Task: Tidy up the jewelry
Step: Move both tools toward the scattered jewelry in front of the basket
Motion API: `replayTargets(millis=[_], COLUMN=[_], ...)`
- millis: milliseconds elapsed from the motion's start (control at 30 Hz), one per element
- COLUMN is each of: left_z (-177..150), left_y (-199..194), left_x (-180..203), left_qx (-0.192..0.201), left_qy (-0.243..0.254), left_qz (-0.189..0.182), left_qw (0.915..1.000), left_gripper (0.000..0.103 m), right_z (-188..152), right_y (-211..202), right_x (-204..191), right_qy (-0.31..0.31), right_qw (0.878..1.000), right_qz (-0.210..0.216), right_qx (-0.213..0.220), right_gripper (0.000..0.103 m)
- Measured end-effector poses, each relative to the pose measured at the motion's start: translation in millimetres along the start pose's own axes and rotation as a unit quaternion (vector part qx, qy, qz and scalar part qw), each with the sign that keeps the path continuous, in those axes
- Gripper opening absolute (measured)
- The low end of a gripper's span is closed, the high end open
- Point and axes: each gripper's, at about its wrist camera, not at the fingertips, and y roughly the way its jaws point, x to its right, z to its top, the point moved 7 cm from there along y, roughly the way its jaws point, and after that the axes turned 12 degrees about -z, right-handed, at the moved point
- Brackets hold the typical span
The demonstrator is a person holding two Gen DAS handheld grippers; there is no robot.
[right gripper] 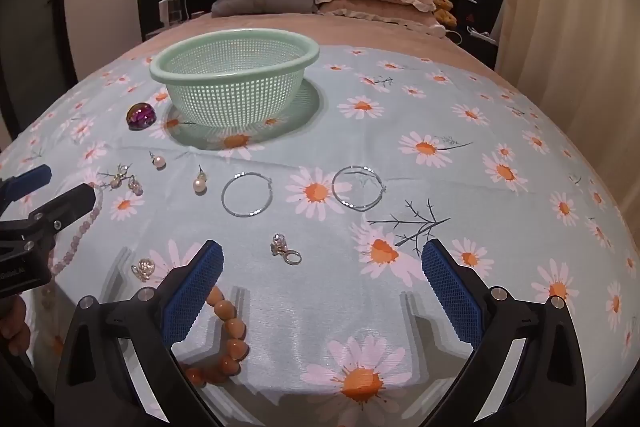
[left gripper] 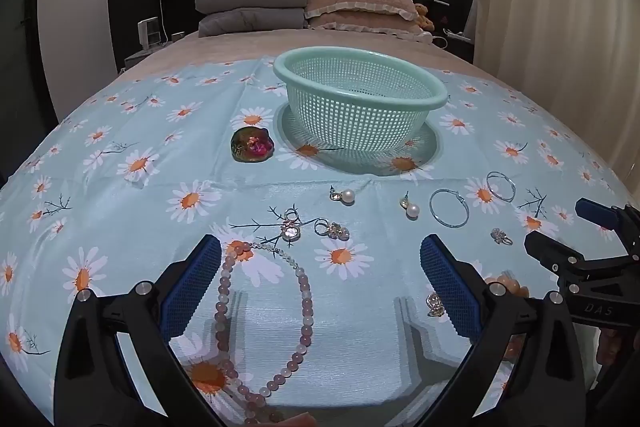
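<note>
Jewelry lies scattered on a daisy-print cloth (left gripper: 120, 131) spread over a bed. A mint-green mesh basket (left gripper: 360, 95) (right gripper: 236, 83) stands empty at the far side. My left gripper (left gripper: 320, 255) hovers open over a pink bead necklace (left gripper: 304, 303). My right gripper (right gripper: 322, 259) hangs open above bare cloth, an orange bead bracelet (right gripper: 232, 331) by its left finger. Two pearl earrings (left gripper: 347, 195) (right gripper: 200, 183), two silver hoops (right gripper: 247, 194) (right gripper: 357, 188), small crystal earrings (right gripper: 285, 249) (left gripper: 334, 229) and an iridescent brooch (left gripper: 252, 143) (right gripper: 141, 115) lie between.
Grey folded bedding (left gripper: 252, 5) and tan pillows (left gripper: 360, 5) rest against a dark headboard behind the basket. A curtain (left gripper: 560, 27) hangs at the right. The cloth drops off at the bed's side edges. A hand (right gripper: 14, 323) holds the left gripper.
</note>
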Motion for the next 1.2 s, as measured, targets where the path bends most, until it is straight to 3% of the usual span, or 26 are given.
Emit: replayTargets(millis=[800,1200], left_z=[0.6,1.2], left_y=[-1.9,-0.7], left_x=[-1.4,0.3], left_qx=[0.001,0.003], left_qy=[0.004,0.031], left_qz=[0.007,0.035], left_qw=[1.0000,0.9989], left_gripper=[0.098,0.098], right_z=[-0.2,-2.1], right_y=[-0.6,4.4], right_x=[1.9,0.4], right_qy=[-0.006,-0.014], right_qw=[1.000,1.000], right_qz=[-0.007,-0.016], right_qx=[0.003,-0.004], right_gripper=[0.096,0.096])
